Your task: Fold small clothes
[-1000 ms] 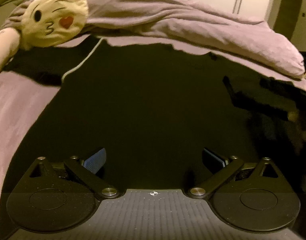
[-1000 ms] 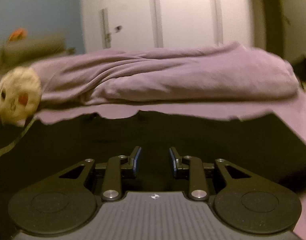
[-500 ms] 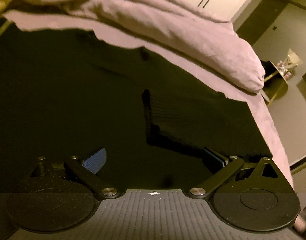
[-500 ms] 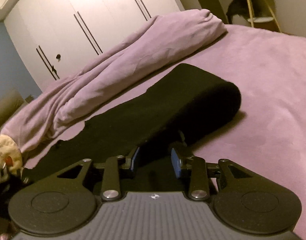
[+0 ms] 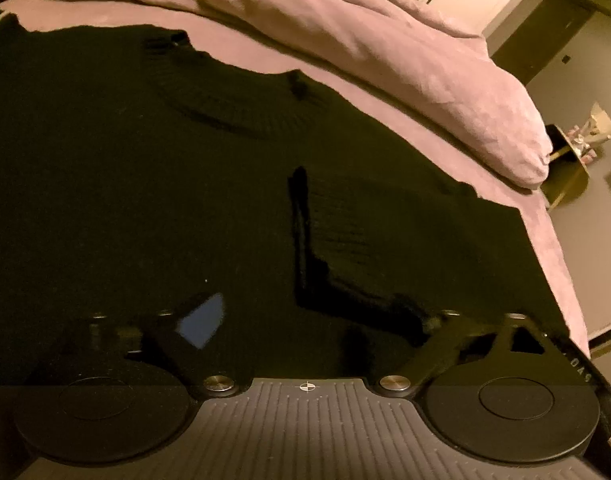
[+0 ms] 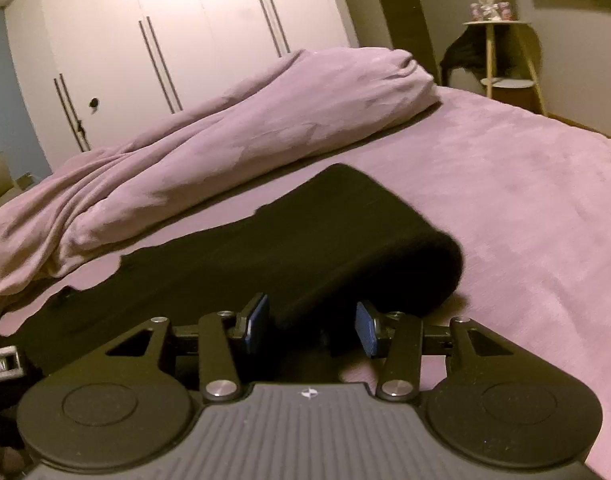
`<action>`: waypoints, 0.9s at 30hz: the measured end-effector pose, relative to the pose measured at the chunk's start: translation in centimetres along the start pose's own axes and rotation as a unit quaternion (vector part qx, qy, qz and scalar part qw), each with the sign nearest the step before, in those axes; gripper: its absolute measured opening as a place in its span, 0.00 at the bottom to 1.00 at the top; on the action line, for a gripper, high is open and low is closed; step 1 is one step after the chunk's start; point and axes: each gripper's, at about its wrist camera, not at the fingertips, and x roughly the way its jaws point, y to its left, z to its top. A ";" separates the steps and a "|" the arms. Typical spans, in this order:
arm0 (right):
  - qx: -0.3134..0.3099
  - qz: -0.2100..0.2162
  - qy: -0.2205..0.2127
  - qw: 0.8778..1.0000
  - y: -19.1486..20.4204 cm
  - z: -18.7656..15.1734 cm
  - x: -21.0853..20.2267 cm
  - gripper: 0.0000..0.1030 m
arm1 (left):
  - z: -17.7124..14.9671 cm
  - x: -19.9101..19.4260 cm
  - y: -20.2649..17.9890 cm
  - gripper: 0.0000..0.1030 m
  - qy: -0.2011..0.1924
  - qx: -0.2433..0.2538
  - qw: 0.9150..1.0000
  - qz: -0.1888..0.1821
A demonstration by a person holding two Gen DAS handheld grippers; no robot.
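Note:
A black knit sweater (image 5: 145,200) lies flat on the purple bed, ribbed neckline (image 5: 225,120) toward the far side. One sleeve (image 5: 365,232) is folded across its right part. My left gripper (image 5: 309,320) hovers low over the near hem with its jaws wide and closing; the pads grip nothing. In the right wrist view the sweater's side is doubled over into a thick rounded fold (image 6: 345,232). My right gripper (image 6: 311,324) is at the near end of that fold, its jaws opening. The cloth sits between the blue pads (image 6: 257,320), which do not press on it.
A bunched purple duvet (image 6: 225,140) runs along the far side of the bed (image 6: 525,200). A small round side table (image 6: 501,56) stands past the bed's far corner, and white wardrobe doors (image 6: 185,20) are behind. The bed's right edge (image 5: 561,272) is close to the sweater.
The left view has swung right across the sweater, from the cushion side to the folded sleeve. The right gripper's jaws have widened off the folded edge they had been narrow around.

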 end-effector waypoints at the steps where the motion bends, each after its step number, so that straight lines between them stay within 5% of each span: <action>1: 0.004 -0.003 -0.001 1.000 -0.3 0.1 0.1 0.44 | 0.2 0.1 0.0 0.77 -0.001 0.000 1.000 0.001; 3: 0.015 -0.009 -0.002 1.000 -1.0 0.4 0.4 0.44 | 0.5 0.4 0.0 0.69 0.000 -0.007 1.000 -0.010; 5: 0.023 -0.007 -0.004 1.000 -1.3 0.5 0.6 0.44 | 0.8 0.7 0.3 0.51 0.004 -0.019 1.000 -0.022; 12: 0.032 0.000 -0.010 0.999 -1.5 0.3 0.9 0.44 | 1.9 2.7 0.6 0.30 0.012 -0.050 0.998 -0.045; 17: 0.032 -0.002 -0.013 0.999 -1.4 0.2 1.1 0.44 | 1.7 2.4 -0.1 0.10 -0.006 -0.009 0.999 -0.044; 27: 0.032 -0.002 -0.013 0.999 -1.3 0.1 1.1 0.44 | 1.8 -0.9 -1.4 0.09 -0.072 0.041 0.995 -0.059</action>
